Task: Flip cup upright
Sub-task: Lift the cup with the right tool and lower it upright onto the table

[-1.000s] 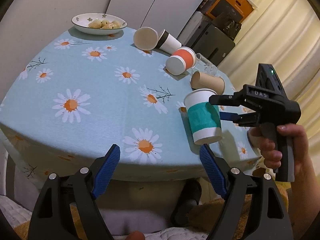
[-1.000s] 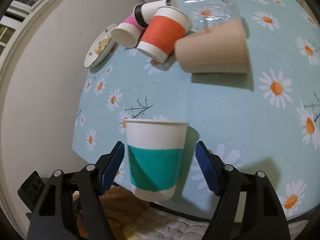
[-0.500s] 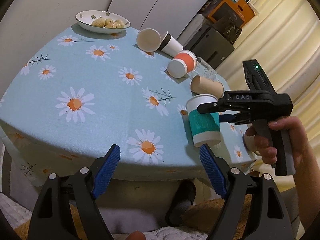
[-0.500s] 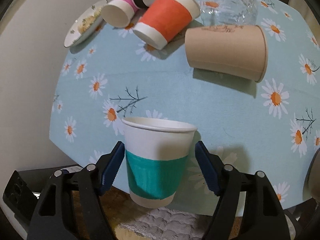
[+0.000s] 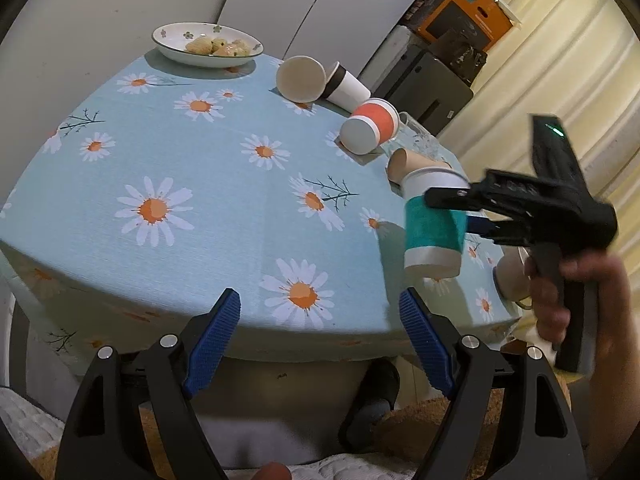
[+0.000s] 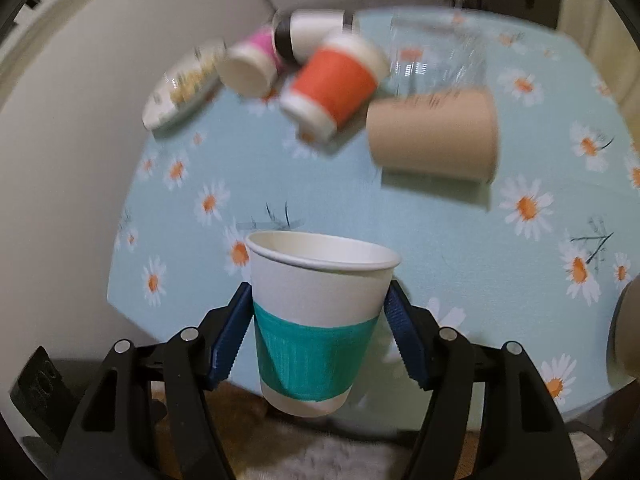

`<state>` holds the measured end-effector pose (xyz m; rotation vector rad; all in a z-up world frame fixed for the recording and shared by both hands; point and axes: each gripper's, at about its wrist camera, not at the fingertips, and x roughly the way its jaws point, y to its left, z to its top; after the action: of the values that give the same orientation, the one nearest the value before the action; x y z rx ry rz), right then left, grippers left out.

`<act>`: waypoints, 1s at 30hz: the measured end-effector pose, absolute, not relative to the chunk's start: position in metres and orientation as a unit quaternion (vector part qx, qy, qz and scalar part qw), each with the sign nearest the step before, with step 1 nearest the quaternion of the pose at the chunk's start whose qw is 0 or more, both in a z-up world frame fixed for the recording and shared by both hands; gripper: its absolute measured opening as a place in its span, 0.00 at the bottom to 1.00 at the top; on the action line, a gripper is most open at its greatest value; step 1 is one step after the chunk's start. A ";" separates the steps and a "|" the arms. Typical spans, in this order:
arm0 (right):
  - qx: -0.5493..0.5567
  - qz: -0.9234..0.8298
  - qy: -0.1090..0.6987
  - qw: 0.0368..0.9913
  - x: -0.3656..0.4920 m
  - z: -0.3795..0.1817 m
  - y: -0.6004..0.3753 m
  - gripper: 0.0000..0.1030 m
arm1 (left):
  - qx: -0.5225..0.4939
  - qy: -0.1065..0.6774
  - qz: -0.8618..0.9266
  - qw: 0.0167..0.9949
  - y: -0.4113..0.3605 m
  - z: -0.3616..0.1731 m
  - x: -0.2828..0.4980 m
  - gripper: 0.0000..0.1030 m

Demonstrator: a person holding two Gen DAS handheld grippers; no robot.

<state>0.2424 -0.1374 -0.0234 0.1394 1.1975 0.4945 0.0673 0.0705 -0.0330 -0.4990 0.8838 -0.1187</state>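
Observation:
A white paper cup with a teal band (image 6: pixel 318 328) stands mouth-up, slightly tilted, between the blue pads of my right gripper (image 6: pixel 316 336), which is shut on it. It hangs above the near right part of the daisy tablecloth (image 5: pixel 224 208). In the left wrist view the same cup (image 5: pixel 434 224) is held off the table by the right gripper (image 5: pixel 452 208) at the right. My left gripper (image 5: pixel 320 332) is open and empty, below the table's front edge.
Several cups lie on their sides at the back right: a brown one (image 6: pixel 432 138), an orange one (image 6: pixel 334 82), a pink one (image 6: pixel 252 64) and a black-banded one (image 6: pixel 308 34). A clear glass (image 6: pixel 436 62) and a plate of snacks (image 5: pixel 206 44) are also there.
My right gripper has closed on the teal cup and lifted it a little off the table. The left gripper has stayed open and drawn back slightly.

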 end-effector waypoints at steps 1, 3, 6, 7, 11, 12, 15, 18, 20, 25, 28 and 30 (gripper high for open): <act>0.078 0.232 0.534 0.809 0.234 -0.022 -0.142 0.65 | -0.240 0.423 -0.055 0.872 0.071 -0.033 0.068 0.77; 0.088 0.234 0.491 0.834 0.220 -0.020 -0.146 0.65 | -0.241 0.423 -0.053 0.872 0.072 -0.034 0.068 0.77; 0.075 0.221 0.417 0.878 0.198 -0.017 -0.150 0.65 | -0.239 0.425 -0.049 0.872 0.072 -0.035 0.068 0.77; 0.068 0.214 0.389 0.894 0.190 -0.016 -0.150 0.65 | -0.238 0.425 -0.046 0.872 0.073 -0.035 0.068 0.77; 0.044 0.196 0.304 0.931 0.167 -0.016 -0.146 0.65 | -0.234 0.428 -0.034 0.872 0.075 -0.037 0.070 0.77; 0.038 0.192 0.286 0.938 0.162 -0.017 -0.147 0.65 | -0.232 0.428 -0.032 0.873 0.075 -0.038 0.071 0.77; 0.002 0.187 0.235 0.954 0.146 -0.022 -0.142 0.65 | -0.224 0.428 -0.027 0.875 0.074 -0.038 0.072 0.77; -0.038 0.172 0.196 0.965 0.136 -0.032 -0.132 0.65 | -0.224 0.427 -0.022 0.876 0.076 -0.038 0.071 0.77; -0.047 0.156 0.186 0.969 0.133 -0.040 -0.130 0.65 | -0.226 0.428 -0.018 0.875 0.078 -0.038 0.070 0.77; -0.068 0.139 0.168 0.974 0.129 -0.056 -0.122 0.65 | -0.232 0.428 -0.013 0.874 0.082 -0.039 0.071 0.77; -0.079 0.130 0.164 0.975 0.129 -0.065 -0.118 0.65 | -0.233 0.428 -0.013 0.873 0.083 -0.040 0.071 0.77; -0.079 0.130 0.167 0.974 0.129 -0.070 -0.118 0.65 | -0.237 0.427 -0.010 0.873 0.085 -0.040 0.072 0.77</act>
<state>0.1291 -0.1184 -0.0700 -0.1596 0.3373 0.2619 0.0716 0.0851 -0.0402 -0.4942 0.8927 -0.0219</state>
